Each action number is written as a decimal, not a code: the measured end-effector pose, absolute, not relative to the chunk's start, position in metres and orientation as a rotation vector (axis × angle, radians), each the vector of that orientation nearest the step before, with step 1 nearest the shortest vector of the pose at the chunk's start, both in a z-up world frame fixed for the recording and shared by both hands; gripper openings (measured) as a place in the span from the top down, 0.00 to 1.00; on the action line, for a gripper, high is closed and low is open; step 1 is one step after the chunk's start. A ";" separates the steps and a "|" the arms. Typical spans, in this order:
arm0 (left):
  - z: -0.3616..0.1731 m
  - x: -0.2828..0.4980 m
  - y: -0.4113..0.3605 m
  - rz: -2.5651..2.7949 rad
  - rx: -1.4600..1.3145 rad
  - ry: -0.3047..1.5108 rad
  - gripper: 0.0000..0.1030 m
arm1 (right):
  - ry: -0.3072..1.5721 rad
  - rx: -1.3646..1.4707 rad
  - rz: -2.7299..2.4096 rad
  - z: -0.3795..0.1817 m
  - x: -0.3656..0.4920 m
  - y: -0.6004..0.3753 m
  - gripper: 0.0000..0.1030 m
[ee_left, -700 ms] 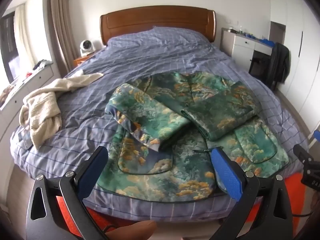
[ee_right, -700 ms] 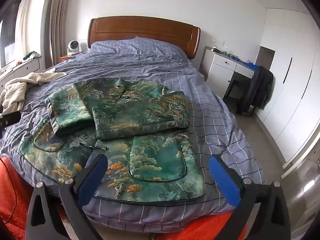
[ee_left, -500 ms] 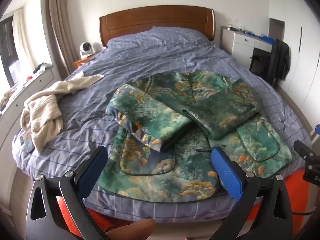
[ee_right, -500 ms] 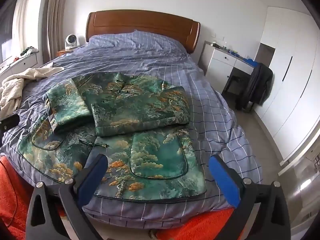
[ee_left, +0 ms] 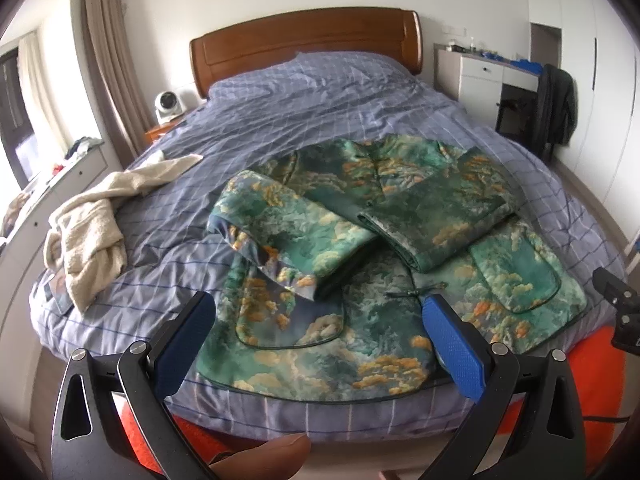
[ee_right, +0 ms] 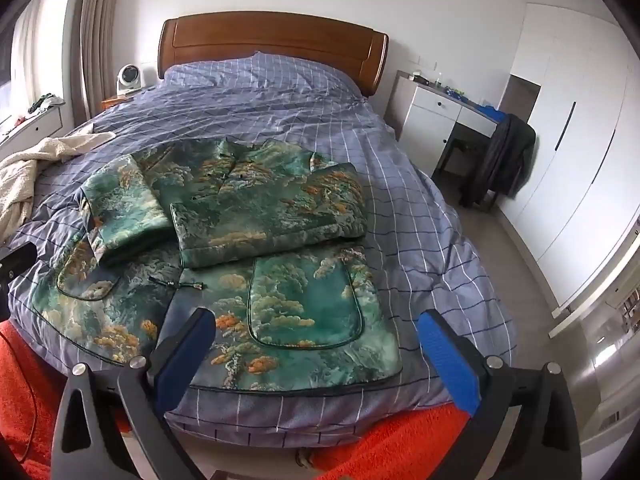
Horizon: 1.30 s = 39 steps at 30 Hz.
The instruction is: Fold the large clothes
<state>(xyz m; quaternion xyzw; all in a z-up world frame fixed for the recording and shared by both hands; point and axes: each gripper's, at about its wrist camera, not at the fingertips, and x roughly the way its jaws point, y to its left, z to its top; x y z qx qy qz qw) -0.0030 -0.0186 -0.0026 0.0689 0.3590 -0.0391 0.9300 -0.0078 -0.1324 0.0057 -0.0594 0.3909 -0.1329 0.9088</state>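
Observation:
A green jacket with orange and white cloud print lies flat near the foot of the bed, also in the right wrist view. Both sleeves are folded across its chest. Its hem reaches the bed's front edge. My left gripper is open and empty, held above the hem on the jacket's left half. My right gripper is open and empty, above the hem on the jacket's right half. Neither touches the cloth.
The bed has a blue checked cover and a wooden headboard. A cream towel or robe lies at the bed's left edge. Orange fabric lies below the foot. A white desk and a chair with a dark coat stand right.
Both grippers have shifted slightly, with the views tilting a little toward the bed. The jacket has not moved and both stay open.

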 end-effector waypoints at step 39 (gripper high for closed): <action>-0.017 0.001 -0.021 -0.089 0.163 0.784 0.00 | 0.867 -0.168 -0.323 -0.013 -0.002 -0.130 0.00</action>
